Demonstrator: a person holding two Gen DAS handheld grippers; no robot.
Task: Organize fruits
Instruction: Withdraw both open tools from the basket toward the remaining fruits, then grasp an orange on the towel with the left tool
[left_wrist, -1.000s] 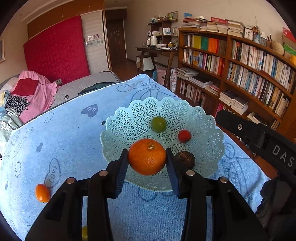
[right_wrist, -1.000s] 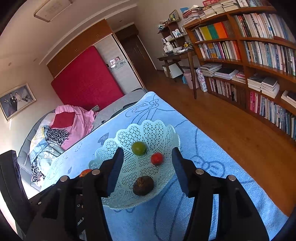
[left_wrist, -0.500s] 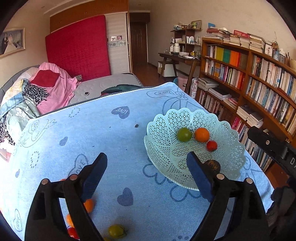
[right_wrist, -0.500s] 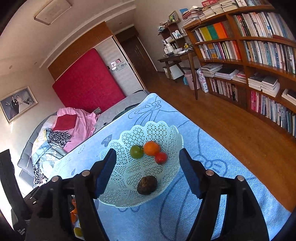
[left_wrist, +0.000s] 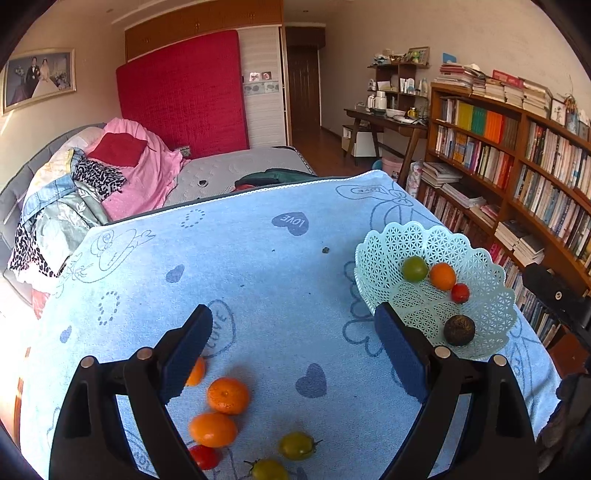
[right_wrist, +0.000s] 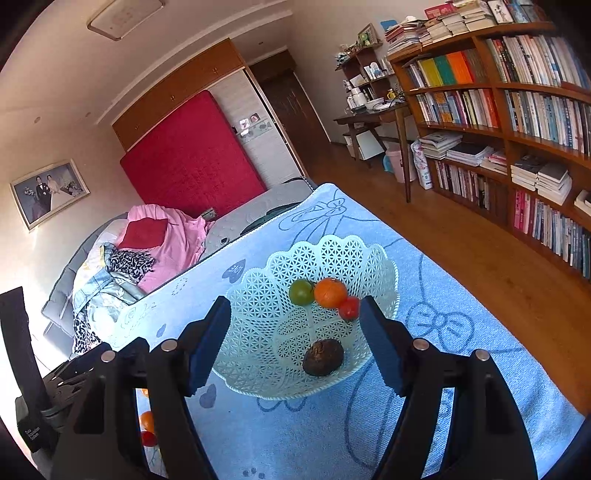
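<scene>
Left wrist view: a counter (left_wrist: 258, 266) draped in a blue towel is filling the frame, a pale lattice basket (left_wrist: 480, 266) sitting at its right edge. Inside the basket are lying an orange (left_wrist: 442, 276), a green fruit (left_wrist: 414, 268), a dark brown fruit (left_wrist: 459, 330) and a small red tomato (left_wrist: 460, 292). The left tongs (left_wrist: 291, 354) are hanging released over loose tangerines (left_wrist: 228, 395) near the front edge. The right tongs (right_wrist: 295, 343) are gaping empty above the basket.
</scene>
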